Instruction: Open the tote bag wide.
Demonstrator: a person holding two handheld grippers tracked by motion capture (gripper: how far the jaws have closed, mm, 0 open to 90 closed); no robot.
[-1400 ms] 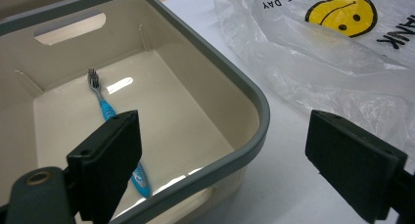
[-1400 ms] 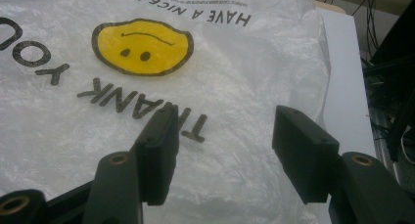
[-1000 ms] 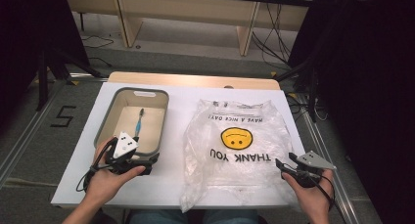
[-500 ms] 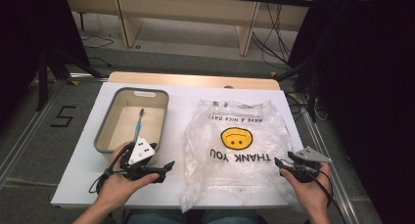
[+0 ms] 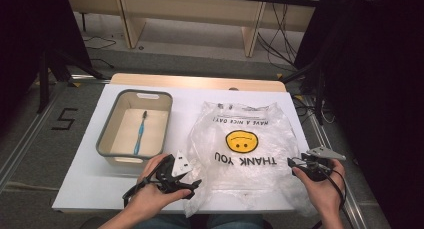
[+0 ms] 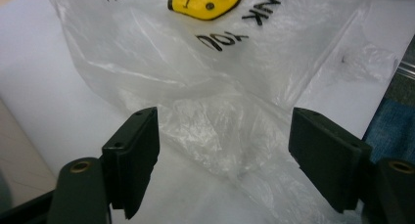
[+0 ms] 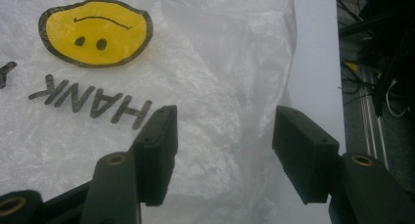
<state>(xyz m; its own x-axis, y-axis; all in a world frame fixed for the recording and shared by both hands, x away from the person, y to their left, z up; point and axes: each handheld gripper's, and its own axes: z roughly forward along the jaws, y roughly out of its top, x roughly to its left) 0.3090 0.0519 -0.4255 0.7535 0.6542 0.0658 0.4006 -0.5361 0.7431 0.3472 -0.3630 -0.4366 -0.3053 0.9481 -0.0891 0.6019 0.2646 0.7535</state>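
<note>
Left gripper [image 5: 194,183] has shifted right since a second ago: it was in front of the grey bin [image 5: 108,134], now it sits at the near-left corner of the clear plastic bag [image 5: 245,159]. Its jaws have just been closing a little, and in the left gripper view the fingers [image 6: 134,153] are still clearly apart with crumpled bag film lying between them, not pinched. No pad contact that I can make out.

Right gripper [image 5: 292,162] is in about the same spot as before, at the bag's near-right edge. Fingers [image 7: 156,150] apart, straddling the bag's edge in the right gripper view; film runs under and between them, not clamped.

Bag lies flat on the white tabletop [image 5: 85,189], right of centre, same place as earlier. Yellow smiley [image 5: 242,141] and "THANK YOU" print read upside down from the person's side. Near-left corner is bunched up by the left gripper.

Bin is unchanged, left of the bag, just apart from it. Blue toothbrush [image 5: 140,134] lies inside on the bin floor, head pointing away from the person.
</note>
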